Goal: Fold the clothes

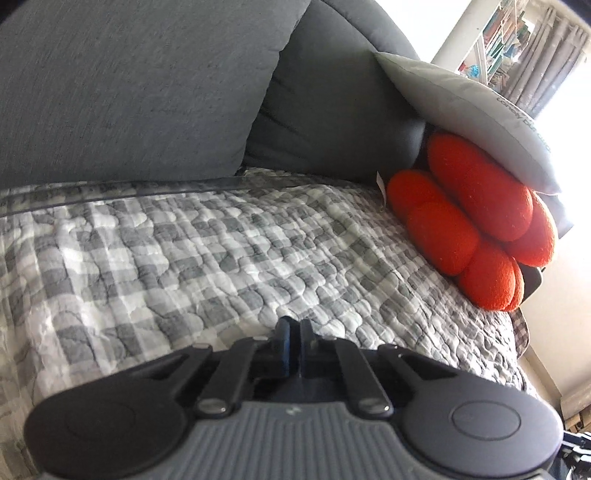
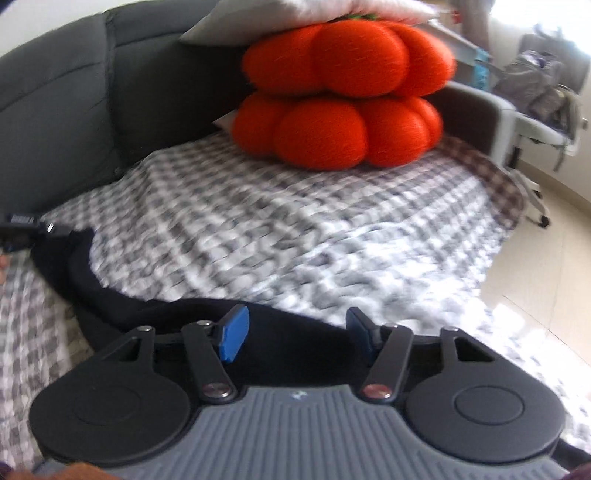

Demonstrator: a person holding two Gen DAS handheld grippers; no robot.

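- Grey-and-white checked quilt covers a dark grey sofa, seen from the left wrist; its back cushions rise at the far side.
- Far right on the quilt, orange lobed cushions lie under a pale grey pillow, which leans on the sofa back.
- Left gripper hovers over the near quilt with its jaws pressed together; I cannot tell whether any cloth sits between them.
- Right wrist view, blurred: the same quilt stretches away to the orange cushions, stacked at the far end beneath the pale pillow.
- Black garment lies along the near left of the quilt and runs under the right gripper.
- Its blue-padded fingers stand wide apart over the cloth, gripping nothing.
- Far right, beyond the sofa arm, a chair piled with a bag stands on pale floor.
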